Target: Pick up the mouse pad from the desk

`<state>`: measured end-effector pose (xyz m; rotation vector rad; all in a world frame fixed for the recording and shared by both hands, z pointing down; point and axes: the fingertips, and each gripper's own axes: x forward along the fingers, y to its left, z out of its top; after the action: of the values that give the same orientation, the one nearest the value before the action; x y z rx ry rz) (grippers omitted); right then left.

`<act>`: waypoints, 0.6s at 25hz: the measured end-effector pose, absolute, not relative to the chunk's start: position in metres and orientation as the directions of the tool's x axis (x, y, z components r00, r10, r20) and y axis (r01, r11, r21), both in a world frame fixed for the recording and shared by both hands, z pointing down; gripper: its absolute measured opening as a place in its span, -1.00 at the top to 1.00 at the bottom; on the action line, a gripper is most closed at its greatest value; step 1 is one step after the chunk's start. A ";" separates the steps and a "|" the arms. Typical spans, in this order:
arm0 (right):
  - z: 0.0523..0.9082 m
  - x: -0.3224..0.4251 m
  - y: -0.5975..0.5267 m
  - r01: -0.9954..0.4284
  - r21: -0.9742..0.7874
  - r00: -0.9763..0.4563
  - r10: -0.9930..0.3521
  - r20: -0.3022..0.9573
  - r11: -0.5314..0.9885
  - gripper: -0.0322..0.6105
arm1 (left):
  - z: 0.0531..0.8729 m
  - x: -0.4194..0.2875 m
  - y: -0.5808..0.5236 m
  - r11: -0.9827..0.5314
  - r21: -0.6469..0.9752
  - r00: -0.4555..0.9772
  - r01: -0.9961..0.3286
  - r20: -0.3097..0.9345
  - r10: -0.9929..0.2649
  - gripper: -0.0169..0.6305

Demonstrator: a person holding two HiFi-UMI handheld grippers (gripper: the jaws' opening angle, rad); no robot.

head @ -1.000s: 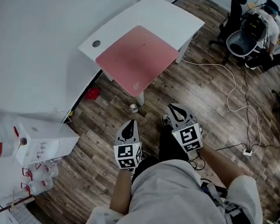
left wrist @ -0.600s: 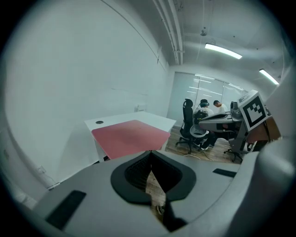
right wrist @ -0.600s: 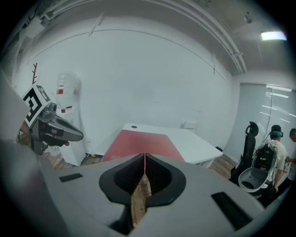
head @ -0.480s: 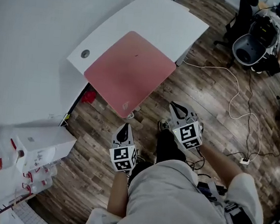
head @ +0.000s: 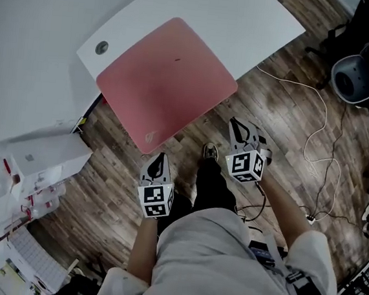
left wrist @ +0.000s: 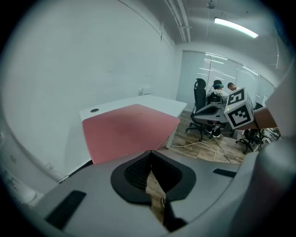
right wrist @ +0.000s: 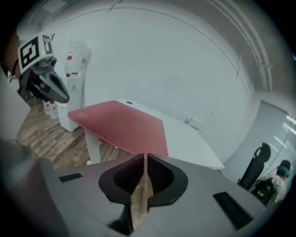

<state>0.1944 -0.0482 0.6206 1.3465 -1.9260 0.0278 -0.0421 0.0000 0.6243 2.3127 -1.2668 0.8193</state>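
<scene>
**Big pink pad, and my jaws are not there yet**

The mouse pad [head: 165,87] is a big, flat, pink sheet. It lies on the white desk [head: 249,20] and covers the part of it closest to me. Its corners are round. There is a small pale mark near the corner that points at me, and a tiny dark speck further up. That near corner comes right to the desk's edge.

I think the pad is thin, soft and light. It will likely bend and flop when I lift it, and it will not break. The best spot to grab looks like that near corner or the edge beside it, where my jaws can slip under. Holding it in two places should stop it from drooping.

My left gripper [head: 158,164] has its jaws pressed together, with nothing in them. My right gripper [head: 240,133] is the same: jaws together and empty. Both hang over the wooden floor [head: 285,114], close to the desk but not touching the pad. I will have to spread them before I can pinch it.
</scene>
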 end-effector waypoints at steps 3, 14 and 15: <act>0.642 0.209 -0.063 -0.713 0.505 -0.113 -0.790 0.602 0.487 0.77 | 0.634 -0.037 -0.004 -0.494 0.049 0.397 -0.868 0.665 -0.632 0.91; 0.700 0.208 -0.113 -0.203 0.789 -0.046 -0.811 0.584 0.580 0.26 | 0.654 -0.027 -0.012 -0.429 0.022 0.327 -0.903 0.681 -0.655 0.91; 0.705 0.205 -0.115 -0.173 0.793 -0.048 -0.809 0.585 0.584 0.25 | 0.653 -0.027 -0.013 -0.420 0.024 0.323 -0.907 0.678 -0.660 0.91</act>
<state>0.2049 -0.1150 0.7048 0.8544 -1.5653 -0.6345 -0.0273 -0.0131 0.6530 2.1940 -1.3875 0.8389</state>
